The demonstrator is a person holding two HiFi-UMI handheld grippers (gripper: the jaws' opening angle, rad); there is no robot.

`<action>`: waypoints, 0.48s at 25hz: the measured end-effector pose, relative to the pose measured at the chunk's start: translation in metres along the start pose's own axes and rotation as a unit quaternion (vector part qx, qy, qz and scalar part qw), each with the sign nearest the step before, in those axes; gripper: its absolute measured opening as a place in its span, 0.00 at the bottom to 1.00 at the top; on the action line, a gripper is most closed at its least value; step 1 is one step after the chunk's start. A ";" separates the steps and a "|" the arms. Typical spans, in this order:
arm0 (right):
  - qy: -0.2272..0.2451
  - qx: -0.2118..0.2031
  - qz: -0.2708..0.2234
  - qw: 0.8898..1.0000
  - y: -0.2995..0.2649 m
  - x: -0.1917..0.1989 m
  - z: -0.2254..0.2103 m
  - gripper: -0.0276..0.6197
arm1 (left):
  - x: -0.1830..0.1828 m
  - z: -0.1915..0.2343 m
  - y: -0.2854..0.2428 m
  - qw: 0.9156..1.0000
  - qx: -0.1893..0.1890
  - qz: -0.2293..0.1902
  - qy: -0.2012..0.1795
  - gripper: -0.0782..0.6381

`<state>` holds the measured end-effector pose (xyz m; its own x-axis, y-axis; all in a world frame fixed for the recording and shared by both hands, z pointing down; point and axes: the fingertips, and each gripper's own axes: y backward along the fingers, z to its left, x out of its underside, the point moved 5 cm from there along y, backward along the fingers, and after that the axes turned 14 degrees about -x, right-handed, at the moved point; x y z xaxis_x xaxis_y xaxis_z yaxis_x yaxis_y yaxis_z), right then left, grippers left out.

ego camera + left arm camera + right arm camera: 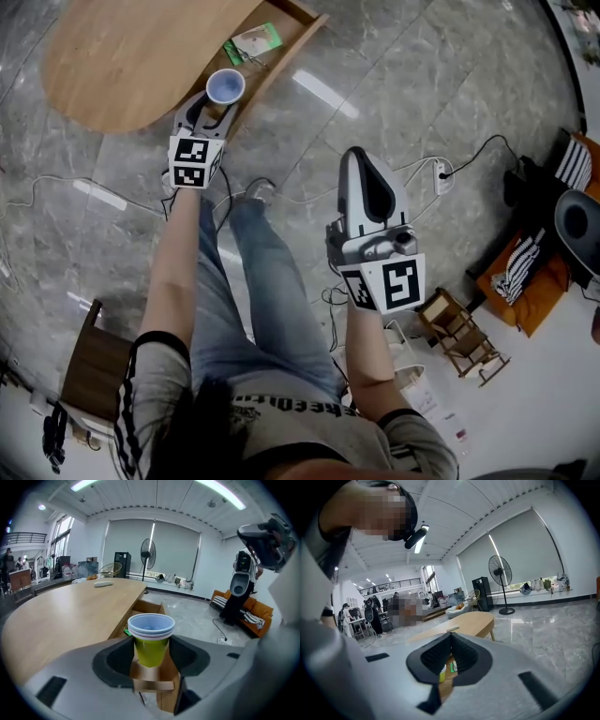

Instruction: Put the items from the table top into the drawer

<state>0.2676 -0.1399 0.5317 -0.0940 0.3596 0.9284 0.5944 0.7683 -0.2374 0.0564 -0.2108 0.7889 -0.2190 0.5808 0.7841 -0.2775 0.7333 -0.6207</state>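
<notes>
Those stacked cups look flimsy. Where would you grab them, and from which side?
Take the stack of cups by its yellow-green wall just under the rims, coming from the side with one of the fingers on each side. It stands upright and narrows downward, so the wider rims stop it slipping. The left gripper holds it so.

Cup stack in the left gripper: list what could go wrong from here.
1. The cup stack sits upright in the left gripper, held by its outer yellow cup. Tilting could let the nested blue ones slide out.
2. It hangs about over the drawer at its front wall. Released here, it may catch the rim and drop to the floor.
3. Set on the green packet, it could topple.
</notes>
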 end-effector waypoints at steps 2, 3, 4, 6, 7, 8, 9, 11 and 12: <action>-0.002 0.000 0.001 1.000 -0.001 0.003 -0.005 0.04 | 0.004 -0.001 -0.007 1.000 -0.002 0.013 -0.009 0.43; -0.004 0.001 0.001 1.000 -0.002 0.004 -0.007 0.04 | 0.006 -0.002 -0.009 1.000 -0.003 0.019 -0.010 0.43; -0.005 0.002 0.002 1.000 -0.002 0.006 -0.009 0.04 | 0.009 -0.003 -0.012 1.000 -0.005 0.025 -0.011 0.43; -0.006 0.004 0.003 1.000 -0.004 0.009 -0.015 0.04 | 0.015 -0.005 -0.016 0.999 -0.005 0.039 -0.016 0.43; -0.007 0.004 0.003 1.000 -0.005 0.010 -0.017 0.04 | 0.018 -0.006 -0.018 0.999 -0.005 0.046 -0.019 0.43; -0.008 0.005 0.003 1.000 -0.007 0.011 -0.020 0.04 | 0.021 -0.007 -0.021 0.998 -0.004 0.053 -0.023 0.43; -0.009 0.006 0.003 1.000 -0.008 0.012 -0.022 0.04 | 0.023 -0.008 -0.023 0.998 -0.003 0.058 -0.025 0.43; -0.010 0.008 0.003 1.000 -0.010 0.013 -0.026 0.04 | 0.026 -0.009 -0.027 0.998 -0.002 0.065 -0.027 0.43; -0.011 0.008 0.003 1.000 -0.011 0.013 -0.027 0.04 | 0.027 -0.008 -0.029 0.997 -0.002 0.068 -0.027 0.43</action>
<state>0.2811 -0.1580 0.5544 -0.1086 0.3763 0.9201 0.5819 0.7745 -0.2480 0.0662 -0.2134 0.8278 -0.3037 0.6548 0.6921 -0.2385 0.6510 -0.7206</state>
